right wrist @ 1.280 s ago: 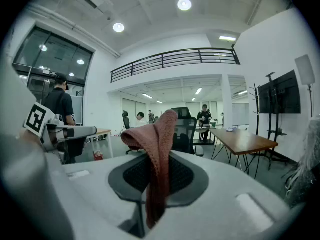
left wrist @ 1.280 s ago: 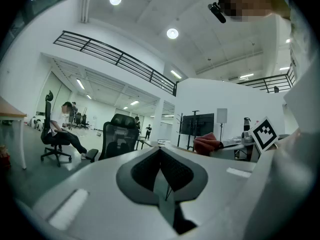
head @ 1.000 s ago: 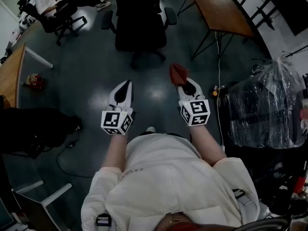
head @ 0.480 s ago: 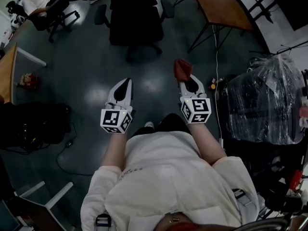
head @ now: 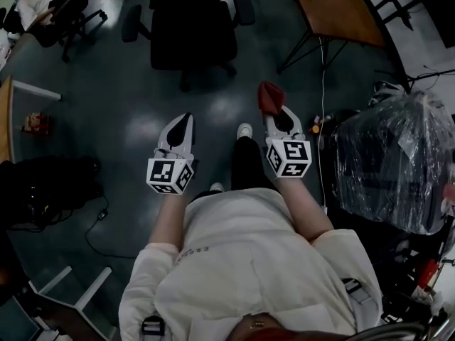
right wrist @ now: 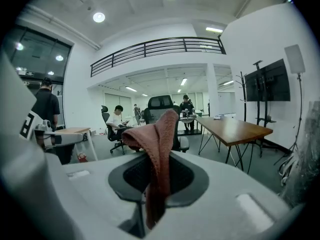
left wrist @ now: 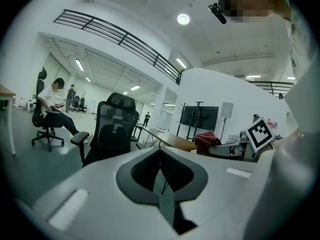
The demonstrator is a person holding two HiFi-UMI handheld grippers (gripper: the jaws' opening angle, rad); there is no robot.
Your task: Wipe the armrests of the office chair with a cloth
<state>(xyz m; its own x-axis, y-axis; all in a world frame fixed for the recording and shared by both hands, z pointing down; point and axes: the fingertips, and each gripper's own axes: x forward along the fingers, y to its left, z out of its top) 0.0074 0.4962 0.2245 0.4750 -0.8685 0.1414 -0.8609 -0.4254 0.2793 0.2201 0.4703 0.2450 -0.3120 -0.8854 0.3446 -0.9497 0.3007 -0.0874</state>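
Observation:
A black office chair (head: 190,30) stands on the dark floor ahead of me, its armrests (head: 242,8) out at both sides; it shows in the left gripper view (left wrist: 111,129) and partly behind the cloth in the right gripper view (right wrist: 176,139). My right gripper (head: 272,109) is shut on a red-brown cloth (head: 269,97) that sticks up between its jaws (right wrist: 155,149). My left gripper (head: 183,121) is shut and holds nothing. Both grippers hang well short of the chair.
A wooden table (head: 334,9) on black legs stands at the right of the chair. A plastic-wrapped bulk (head: 394,162) sits at the far right. A person sits on another chair (head: 43,13) at the far left. Black bags (head: 43,190) and a cable lie left.
The chair has come closer and shifted up-left in the head view as I step forward, one leg now out front. Both grippers keep their pose; the cloth stays clamped.

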